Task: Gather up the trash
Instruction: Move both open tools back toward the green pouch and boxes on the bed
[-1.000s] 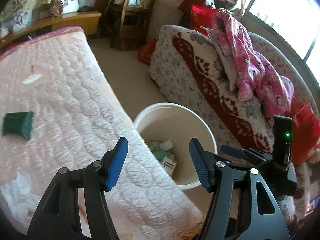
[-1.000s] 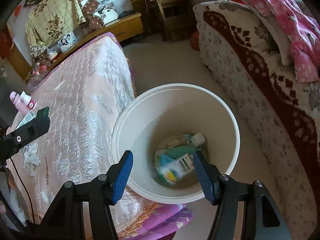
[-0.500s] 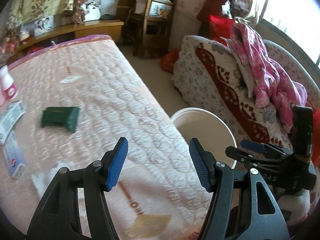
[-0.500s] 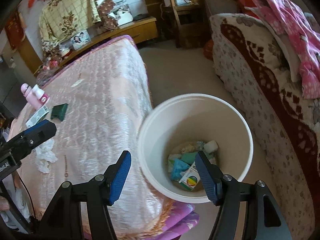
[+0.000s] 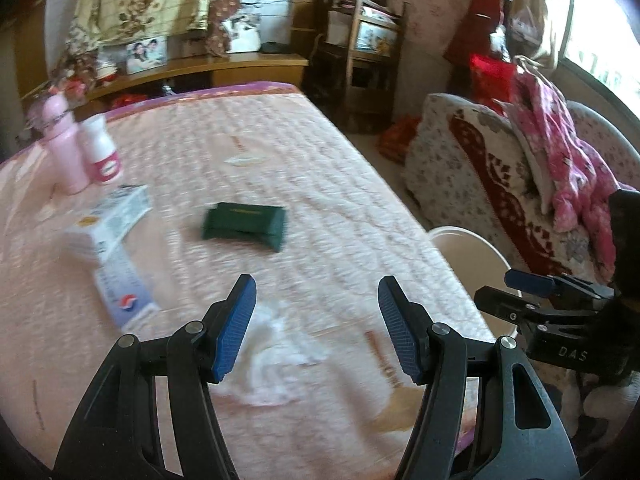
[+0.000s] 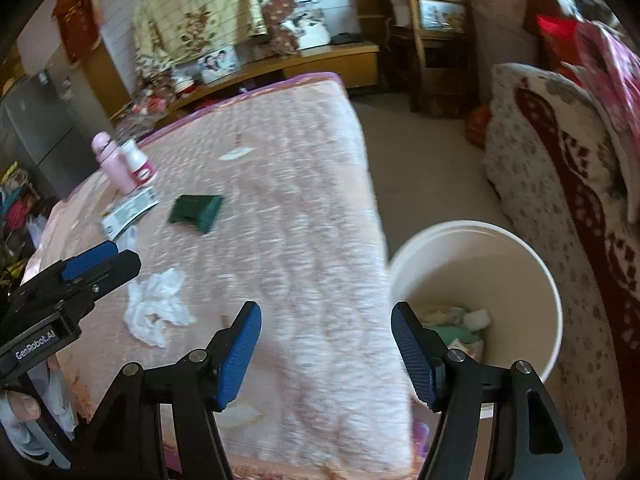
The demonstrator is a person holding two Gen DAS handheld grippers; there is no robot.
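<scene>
Left tongs (image 5: 316, 322) over bed (image 5: 320, 184), jaws apart, nothing between them; crumpled white tissue (image 5: 272, 364) just below (blurred). Right tongs (image 6: 326, 352) at bed edge beside white bin (image 6: 520, 280), jaws have just been opening, standing empty. Green packet (image 5: 244, 224) mid-bed. White boxes (image 5: 108, 228) and pink bottle (image 5: 64, 152) further left. Bin already holds trash (image 6: 460, 326).

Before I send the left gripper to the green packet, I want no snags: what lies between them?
In the left wrist view, only the crumpled white tissue near the left gripper, then bare quilt up to the green packet.
</scene>
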